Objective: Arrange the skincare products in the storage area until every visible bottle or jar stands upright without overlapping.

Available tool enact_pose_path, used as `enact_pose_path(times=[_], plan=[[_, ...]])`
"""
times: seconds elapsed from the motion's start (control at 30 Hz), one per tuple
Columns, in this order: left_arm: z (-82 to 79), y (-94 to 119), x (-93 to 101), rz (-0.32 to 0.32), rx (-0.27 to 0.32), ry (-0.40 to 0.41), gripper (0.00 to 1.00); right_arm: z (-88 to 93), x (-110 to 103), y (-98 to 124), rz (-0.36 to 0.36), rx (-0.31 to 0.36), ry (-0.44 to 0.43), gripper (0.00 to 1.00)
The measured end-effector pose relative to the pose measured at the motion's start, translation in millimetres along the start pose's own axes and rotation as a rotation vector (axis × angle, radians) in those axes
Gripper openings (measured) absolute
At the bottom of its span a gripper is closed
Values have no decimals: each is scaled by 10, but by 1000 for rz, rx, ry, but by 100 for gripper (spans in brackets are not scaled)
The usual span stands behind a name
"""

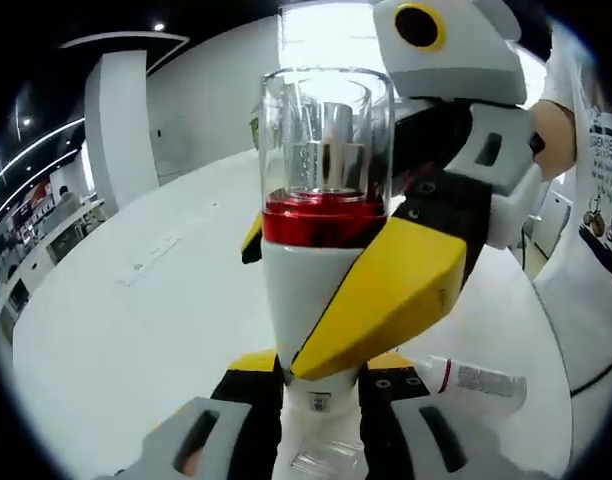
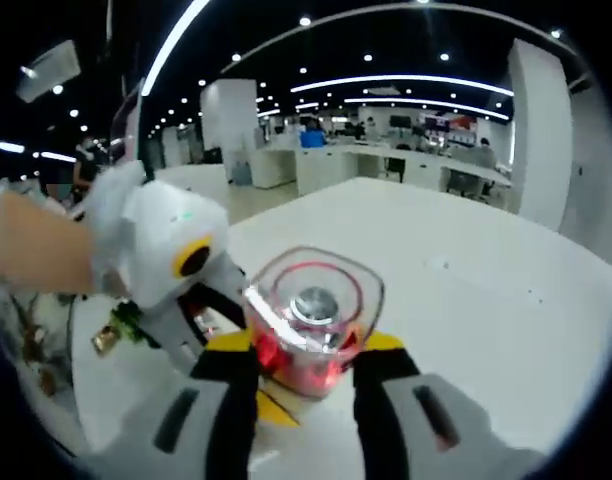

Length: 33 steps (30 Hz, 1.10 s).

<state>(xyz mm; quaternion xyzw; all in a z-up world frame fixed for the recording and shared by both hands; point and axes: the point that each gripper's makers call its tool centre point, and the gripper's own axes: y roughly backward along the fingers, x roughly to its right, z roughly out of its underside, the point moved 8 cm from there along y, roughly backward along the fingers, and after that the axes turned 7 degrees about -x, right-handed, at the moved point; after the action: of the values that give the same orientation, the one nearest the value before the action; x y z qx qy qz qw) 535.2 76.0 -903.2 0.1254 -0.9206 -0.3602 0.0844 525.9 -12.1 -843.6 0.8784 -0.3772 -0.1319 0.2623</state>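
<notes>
A bottle (image 1: 316, 290) with a white body, a red band and a clear cap stands upright above the white table (image 1: 126, 340). My left gripper (image 1: 318, 368) is shut on its base, one yellow-tipped jaw on each side. My right gripper (image 1: 321, 265) comes in from the upper right and clamps the bottle's body just below the red band. In the right gripper view I look down on the bottle's clear cap (image 2: 311, 305), with my right gripper (image 2: 306, 352) shut around it. The left gripper's white housing (image 2: 156, 240) reaches in from the left, held by a hand.
A small white bottle (image 1: 478, 381) lies on its side on the table at the right. A clear piece (image 1: 326, 462) sits below the held bottle. A person's sleeve and shirt (image 1: 596, 230) fill the right edge. Small gold and green items (image 2: 106, 338) lie at the left.
</notes>
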Motion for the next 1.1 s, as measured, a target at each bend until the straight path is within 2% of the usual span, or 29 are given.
enact_pose_path(times=[0.07,0.13,0.37,0.5,0.57,0.63,0.87,1.1], plan=[[-3,-15,8,-4,2,-14,27,10,-39,4,10,1,42,35],[-8,-40,26,19,0,-19,27,23,-73,2,14,6,58,35],[-3,-43,16,37,6,-21,27,73,-53,6,15,3,8,35],[-7,-39,8,55,-7,-38,27,111,-45,29,-13,3,70,35],[-7,-38,-2,67,-11,-47,27,127,-27,51,-52,8,49,35],[-9,-39,-7,76,-14,-49,27,149,-15,75,-89,16,-14,34],[-15,-40,-14,104,-22,-66,28,197,-39,93,-54,36,-16,33],[-30,-19,0,97,-59,-52,29,206,-37,91,-60,23,-34,33]])
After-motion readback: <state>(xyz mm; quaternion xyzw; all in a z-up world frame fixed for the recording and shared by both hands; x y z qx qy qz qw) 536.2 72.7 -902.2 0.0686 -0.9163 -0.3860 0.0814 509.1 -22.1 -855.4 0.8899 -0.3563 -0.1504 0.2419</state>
